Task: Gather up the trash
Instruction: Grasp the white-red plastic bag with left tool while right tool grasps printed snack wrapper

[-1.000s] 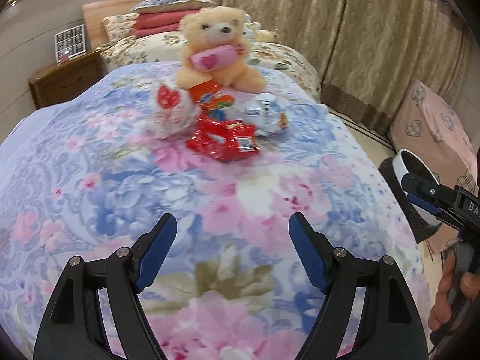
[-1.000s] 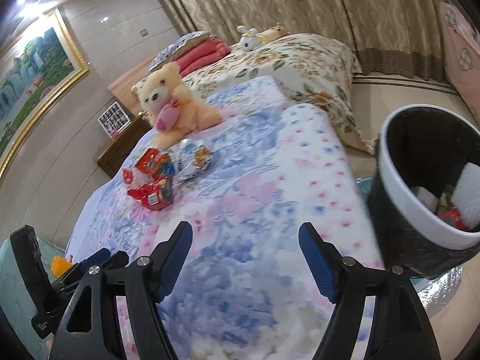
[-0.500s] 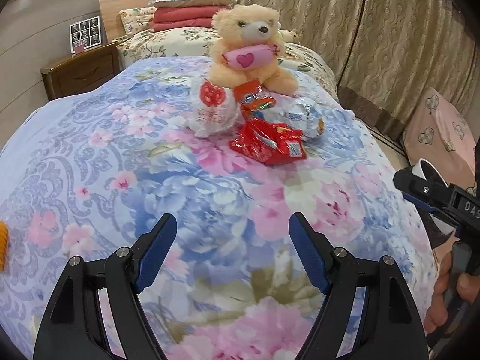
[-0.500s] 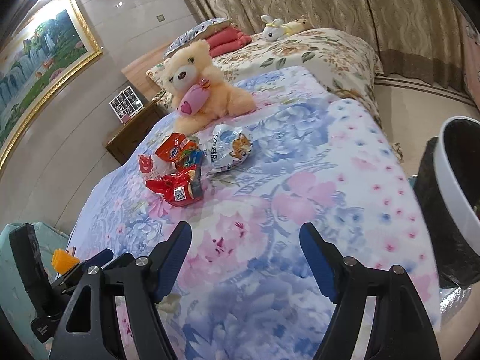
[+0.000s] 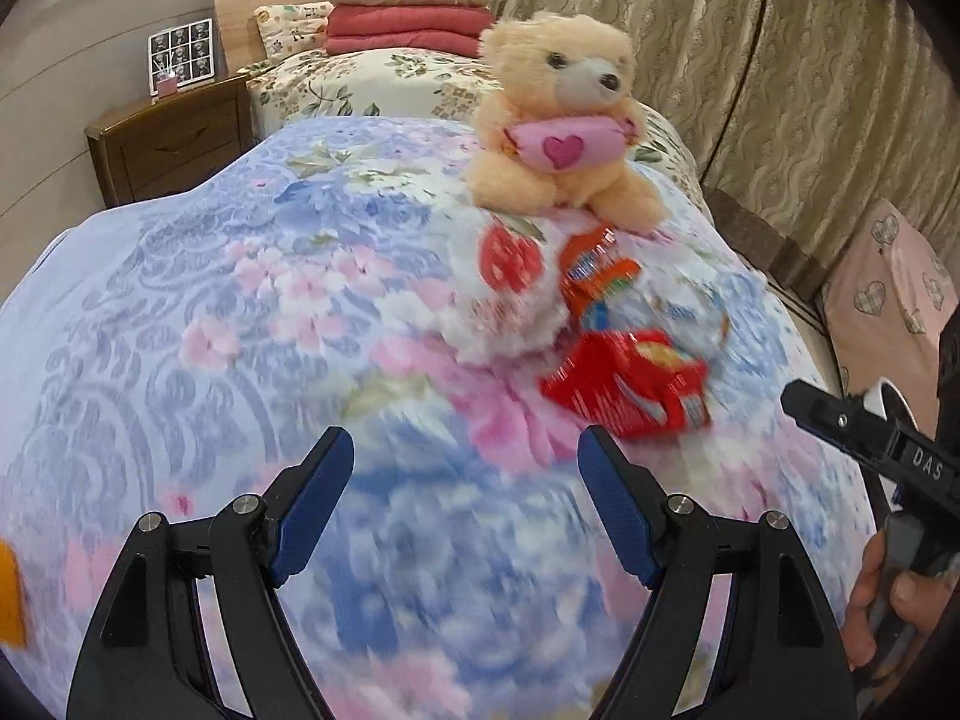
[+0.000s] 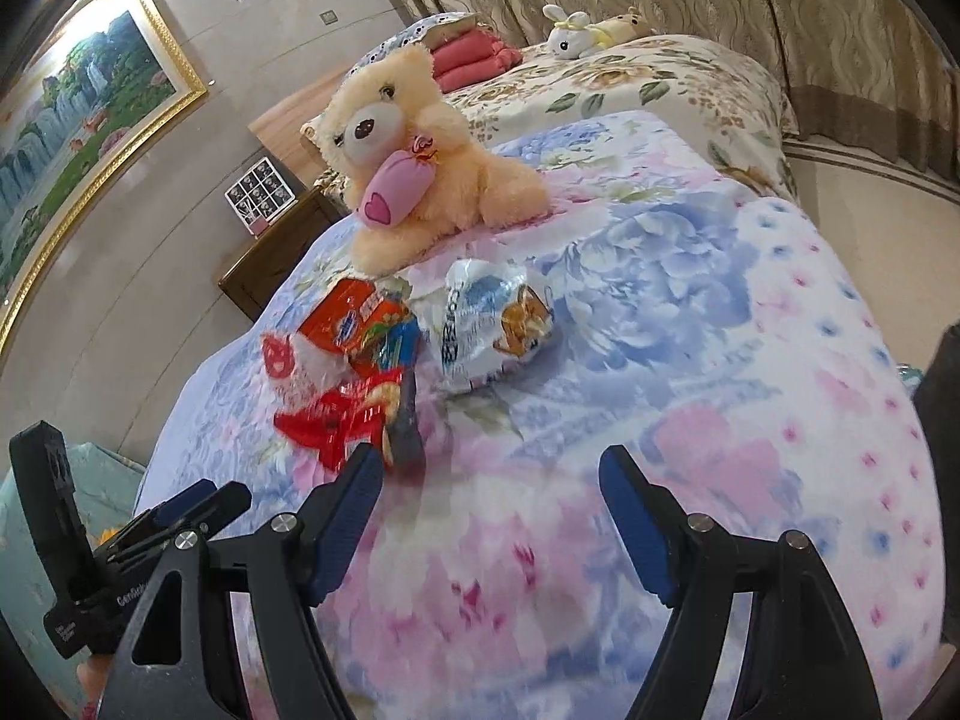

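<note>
The left gripper (image 5: 465, 492) is being held wide open over the flowered quilt (image 5: 210, 312), nothing between its jaws. The wrappers (image 5: 624, 384) are lying heaped just beyond, near the teddy bear (image 5: 564, 120). The right gripper (image 6: 489, 507) is likewise being held wide open and empty.

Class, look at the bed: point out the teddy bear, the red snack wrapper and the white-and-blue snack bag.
teddy bear (image 5: 555, 69): left wrist view, its face.
red snack wrapper (image 5: 624, 384): left wrist view, its middle.
white-and-blue snack bag (image 6: 480, 324): right wrist view, its printed front.
</note>
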Available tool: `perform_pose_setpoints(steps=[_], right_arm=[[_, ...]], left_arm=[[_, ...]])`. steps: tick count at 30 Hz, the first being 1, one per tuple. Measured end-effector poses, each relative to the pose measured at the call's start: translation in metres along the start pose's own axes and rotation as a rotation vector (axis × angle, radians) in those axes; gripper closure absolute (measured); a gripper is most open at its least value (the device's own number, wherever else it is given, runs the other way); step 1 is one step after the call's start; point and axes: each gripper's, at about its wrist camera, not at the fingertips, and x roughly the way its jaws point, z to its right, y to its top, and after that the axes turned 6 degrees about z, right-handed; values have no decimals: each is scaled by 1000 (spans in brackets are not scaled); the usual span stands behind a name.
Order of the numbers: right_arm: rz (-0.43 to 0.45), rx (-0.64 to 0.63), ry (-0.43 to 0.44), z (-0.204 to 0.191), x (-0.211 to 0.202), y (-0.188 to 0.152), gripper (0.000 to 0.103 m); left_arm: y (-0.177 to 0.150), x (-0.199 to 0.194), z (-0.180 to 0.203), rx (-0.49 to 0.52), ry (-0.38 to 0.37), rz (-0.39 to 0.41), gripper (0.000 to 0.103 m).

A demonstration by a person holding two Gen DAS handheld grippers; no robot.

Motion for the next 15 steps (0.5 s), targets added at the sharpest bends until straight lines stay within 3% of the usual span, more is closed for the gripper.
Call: perform_pose_setpoints(steps=[5,13,14,15], right_arm=[[-3,1,-1,-2,27,12,27],[-8,12,-31,1,59,27,27],[-12,13,-34,1,63,28,27],[-13,16,-36,2,66,29,28]], left_arm=[[22,26,-6,-1,-9,-10,24],[42,65,0,0,-93,-40,25],[42,68,2,16,-91,-43,26],[41,71,5,35,-92,-41,38]])
